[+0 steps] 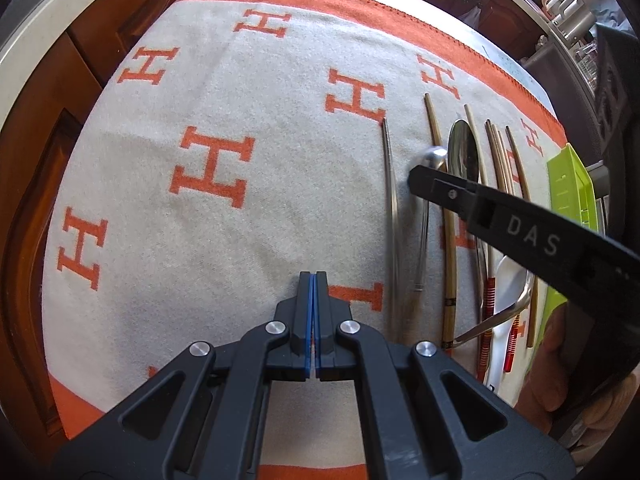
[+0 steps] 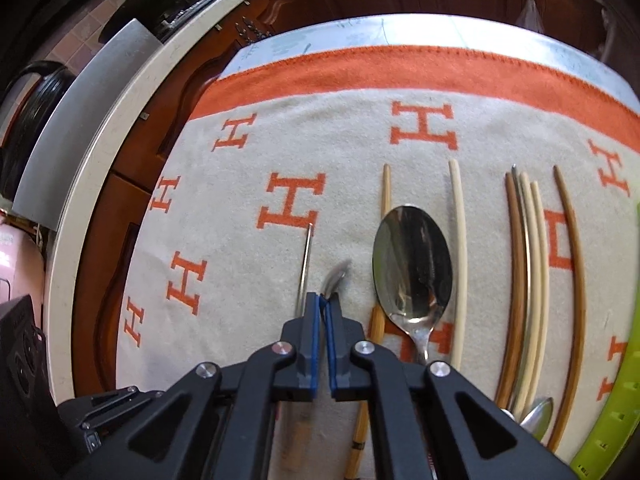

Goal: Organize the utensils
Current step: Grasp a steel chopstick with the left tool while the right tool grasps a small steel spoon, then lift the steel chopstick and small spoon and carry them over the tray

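My right gripper (image 2: 325,300) is shut on a small metal spoon (image 2: 338,274) with a blurred bowl. In the left wrist view this right gripper (image 1: 416,178) reaches in from the right, and the small spoon (image 1: 423,240) has its handle trailing toward me. Just left of it a metal chopstick (image 2: 306,264) lies on the blanket. To its right lie a large spoon (image 2: 412,260) and several wooden and ivory chopsticks (image 2: 524,260). My left gripper (image 1: 313,280) is shut with nothing in it, over bare blanket left of the metal chopstick (image 1: 390,200).
A beige blanket with orange H marks (image 1: 212,168) covers the table. A lime-green tray (image 1: 572,184) sits at the right edge, also in the right wrist view (image 2: 628,360). A hand (image 1: 560,344) holds the right gripper. Wooden cabinets (image 2: 132,208) stand beyond the table's left edge.
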A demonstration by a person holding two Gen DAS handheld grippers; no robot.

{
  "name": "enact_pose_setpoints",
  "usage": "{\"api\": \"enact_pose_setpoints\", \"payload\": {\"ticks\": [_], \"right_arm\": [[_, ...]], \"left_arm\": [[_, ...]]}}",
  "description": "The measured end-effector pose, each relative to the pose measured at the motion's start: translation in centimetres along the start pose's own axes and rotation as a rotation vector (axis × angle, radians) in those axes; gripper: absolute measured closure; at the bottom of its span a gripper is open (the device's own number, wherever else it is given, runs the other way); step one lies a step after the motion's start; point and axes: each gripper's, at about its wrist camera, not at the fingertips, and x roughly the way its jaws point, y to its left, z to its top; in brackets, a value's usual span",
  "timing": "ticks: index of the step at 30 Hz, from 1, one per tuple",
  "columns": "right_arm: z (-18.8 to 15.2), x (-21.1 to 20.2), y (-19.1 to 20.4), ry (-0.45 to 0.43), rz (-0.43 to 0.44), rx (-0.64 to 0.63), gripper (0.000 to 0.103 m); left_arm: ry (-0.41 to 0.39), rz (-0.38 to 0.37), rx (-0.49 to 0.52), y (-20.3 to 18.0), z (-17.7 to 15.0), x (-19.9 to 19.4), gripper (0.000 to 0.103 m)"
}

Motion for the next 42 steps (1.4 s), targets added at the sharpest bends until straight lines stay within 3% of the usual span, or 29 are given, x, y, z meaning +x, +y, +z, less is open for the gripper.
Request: {"api": "enact_pose_setpoints", "payload": {"ticks": [8,13,17,24,26,28,32,38,42], "right_arm": [[-1.2,-2.2,0.1,-0.039,0.010,-0.089,0.102],[-2.0,-3.2,-0.9,-0.045,0.031,-0.072,0.102],[-2.4,-3.9,-1.8,-0.050,0.039,-0.061,0.102],[-3.1,-5.3,-2.2,-0.078,0.076,-0.056,0.102],[-3.2,-5.9,-2.4,-0.090,0.087,-0.056,0.101],[-3.3,-6.4,-2.5,-0.099,0.099,-0.053,0.101],[-3.8,-7.2,-2.7,-0.109,0.121,-0.052,0.101],[-4.7,-7.6,-2.8,-0.114,0.141,-0.047,0.101],[-5.3,-8.2,-3.3,-0.121,0.155,-0.036,0.101]], "left_arm": [[-0.016,0.005,0.023,-0.8,1.1,-0.4,0.103],[-0.005,0.041,0.104,-1.9,1.8,-0.1,0.103],[0.016,0.097,0.163,-2.8,1.6,0.6,0.096],[0.027,0.072,0.149,-2.4,0.8,0.3,0.091],[0.006,0.047,0.136,-2.1,0.0,-0.3,0.083],[-0.024,0.012,0.111,-1.5,-0.7,-1.0,0.067],[-0.071,-0.021,0.087,-1.0,-1.9,-1.8,0.063],[-0.083,0.047,0.159,-2.2,-4.0,-0.8,0.063],[-0.160,0.136,0.245,-3.7,-5.4,-0.7,0.063]]}}
